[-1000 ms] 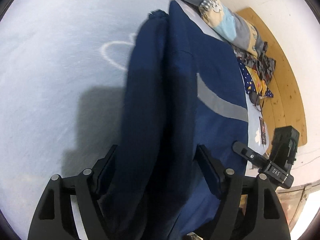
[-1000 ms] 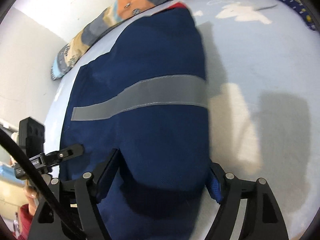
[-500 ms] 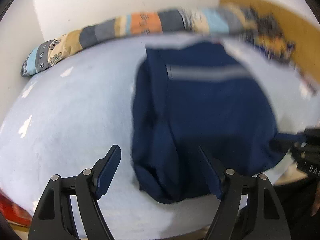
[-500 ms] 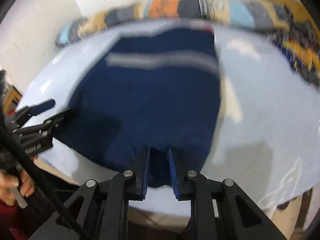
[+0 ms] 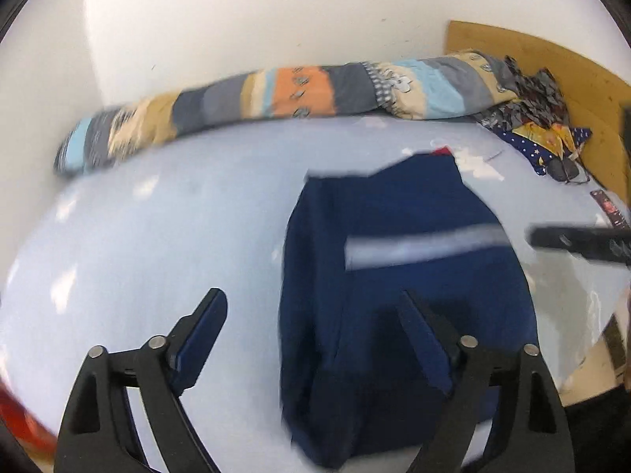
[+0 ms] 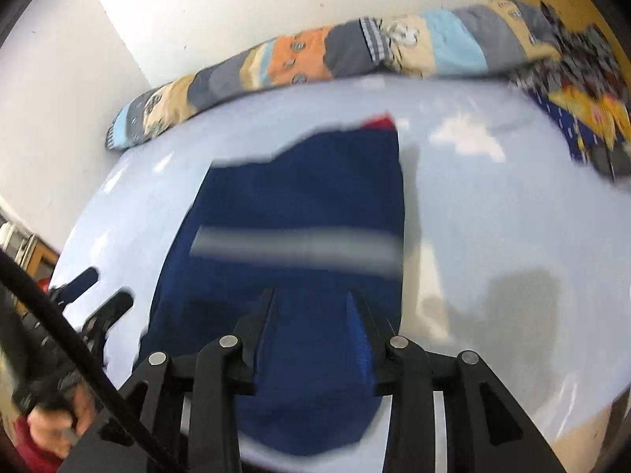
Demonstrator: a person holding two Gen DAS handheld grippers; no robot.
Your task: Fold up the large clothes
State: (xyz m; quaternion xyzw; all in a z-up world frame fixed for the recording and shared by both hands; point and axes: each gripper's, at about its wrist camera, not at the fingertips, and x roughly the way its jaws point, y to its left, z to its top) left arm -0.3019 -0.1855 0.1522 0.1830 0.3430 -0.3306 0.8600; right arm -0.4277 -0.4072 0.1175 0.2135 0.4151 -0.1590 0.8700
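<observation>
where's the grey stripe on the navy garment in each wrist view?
Left wrist: the grey stripe runs across the navy garment, right of centre, above the right finger of the left claw.
Right wrist: the stripe sits centre frame, just above the right claw.
Shared landmark: the patchwork quilt roll along the wall behind the garment.

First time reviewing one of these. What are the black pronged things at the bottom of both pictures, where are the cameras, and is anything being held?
No robot here: a person holds handheld tongs in each hand, each carrying a fisheye camera looking along its prongs. The left tongs and right tongs hover above a folded navy garment with a grey stripe, lying on a pale blue bed sheet. Both tongs are opening; nothing is gripped. A patchwork quilt lies rolled against the wall, with more clothes piled beside it.
</observation>
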